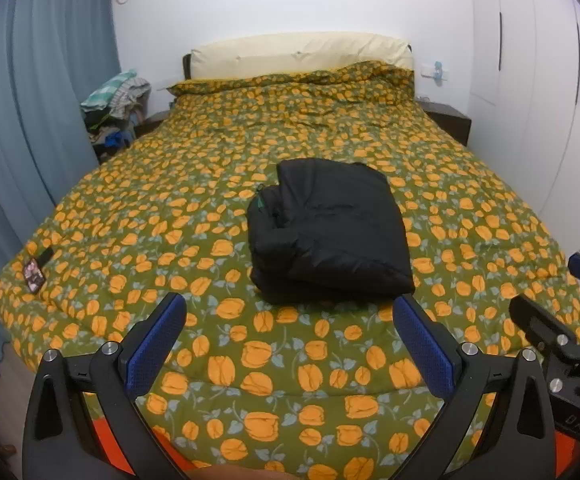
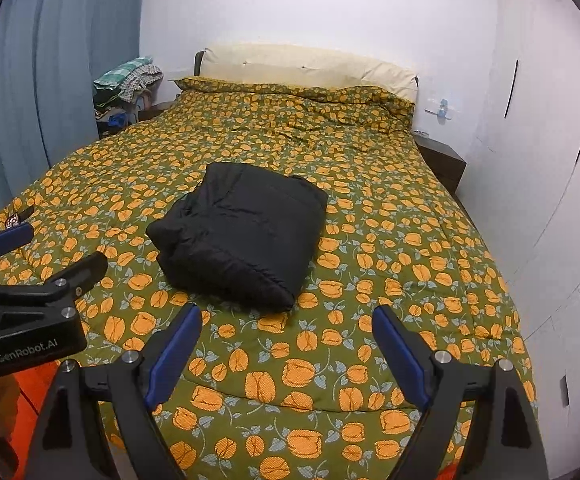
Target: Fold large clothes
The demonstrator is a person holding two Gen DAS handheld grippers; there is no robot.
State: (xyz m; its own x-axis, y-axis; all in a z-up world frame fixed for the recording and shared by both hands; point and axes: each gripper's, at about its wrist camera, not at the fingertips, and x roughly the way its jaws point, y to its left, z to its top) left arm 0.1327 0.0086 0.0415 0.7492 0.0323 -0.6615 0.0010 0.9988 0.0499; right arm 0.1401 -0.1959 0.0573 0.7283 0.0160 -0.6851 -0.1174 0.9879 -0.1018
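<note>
A black puffy jacket [image 1: 326, 232] lies folded into a compact bundle in the middle of the bed [image 1: 130, 208]; it also shows in the right wrist view [image 2: 242, 232]. My left gripper [image 1: 290, 308] is open and empty, held above the foot of the bed, just short of the jacket's near edge. My right gripper [image 2: 286, 316] is open and empty too, beside the left one, also just short of the jacket. The right gripper shows at the right edge of the left wrist view [image 1: 550, 292], and the left gripper at the left edge of the right wrist view [image 2: 54, 252].
The bed has a green quilt [image 2: 370, 240] with orange flowers and a cream pillow [image 1: 298, 54] at the head. A small phone-like item [image 1: 34, 274] lies near the left edge. A pile of clothes [image 1: 116, 108] stands by the blue curtain [image 1: 30, 120]. White wardrobes [image 2: 550, 140] line the right.
</note>
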